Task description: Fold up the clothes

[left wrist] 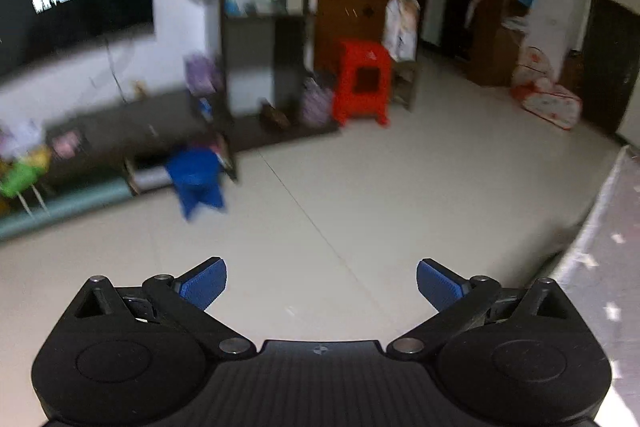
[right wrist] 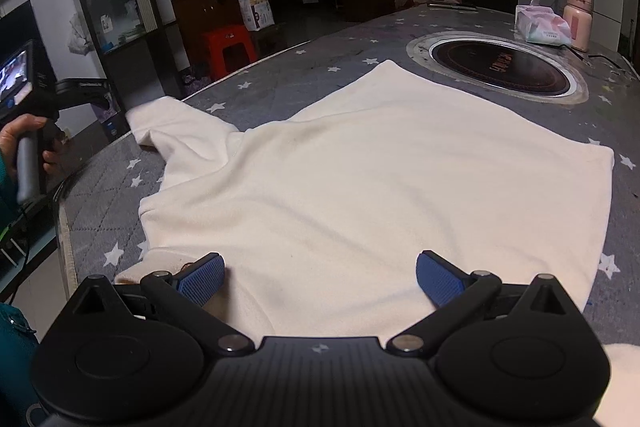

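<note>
On quilted table (right wrist: pixel 104 203), soft cream garment (right wrist: pixel 360 179)

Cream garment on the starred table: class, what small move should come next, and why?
Probably bring the left tool back over the table toward the sleeve hanging at the edge. Its camera shows floor and a red stool, so it points away from the work. Both tools are open and empty; the right tool hovers over the flat cream garment, nothing folded yet.

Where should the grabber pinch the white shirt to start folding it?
Probably the sleeve sticking out on the white shirt. It lies flat near the table edge, so the open left gripper could come in low from that side and pinch its cuff.
</note>
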Action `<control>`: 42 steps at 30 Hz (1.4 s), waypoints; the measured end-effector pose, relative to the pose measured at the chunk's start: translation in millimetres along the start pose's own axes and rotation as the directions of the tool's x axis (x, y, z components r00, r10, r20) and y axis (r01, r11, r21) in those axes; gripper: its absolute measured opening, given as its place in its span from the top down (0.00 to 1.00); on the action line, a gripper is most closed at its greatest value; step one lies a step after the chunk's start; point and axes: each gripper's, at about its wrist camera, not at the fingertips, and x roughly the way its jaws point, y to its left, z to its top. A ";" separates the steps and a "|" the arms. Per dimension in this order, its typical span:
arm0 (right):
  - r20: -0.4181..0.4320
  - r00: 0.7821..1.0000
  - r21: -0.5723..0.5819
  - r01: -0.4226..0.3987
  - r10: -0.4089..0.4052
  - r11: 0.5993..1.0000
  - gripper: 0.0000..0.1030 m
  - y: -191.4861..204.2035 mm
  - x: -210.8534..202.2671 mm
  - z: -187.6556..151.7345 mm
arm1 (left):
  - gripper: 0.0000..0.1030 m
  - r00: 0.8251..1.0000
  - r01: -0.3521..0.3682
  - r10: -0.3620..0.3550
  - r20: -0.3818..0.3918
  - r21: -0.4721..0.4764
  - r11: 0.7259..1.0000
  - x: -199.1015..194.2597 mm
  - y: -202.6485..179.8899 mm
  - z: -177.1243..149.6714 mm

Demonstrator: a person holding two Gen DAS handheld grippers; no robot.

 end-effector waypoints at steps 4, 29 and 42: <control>0.002 1.000 -0.018 0.019 -0.019 1.000 0.00 3.2 1.5 -0.7 | 0.00 0.987 0.159 -0.157 -0.044 0.065 0.985 -5.9 -9.4 -4.7; -0.003 1.000 0.019 0.022 -0.022 1.000 0.00 0.6 -11.4 2.2 | 0.00 0.979 0.043 -0.160 0.126 0.640 0.768 25.9 -136.7 -48.4; 0.026 0.976 0.218 0.206 -0.216 0.954 0.00 -47.2 -81.0 -39.3 | 0.00 0.825 0.517 -0.541 -0.165 0.607 0.603 -64.0 -153.6 -79.9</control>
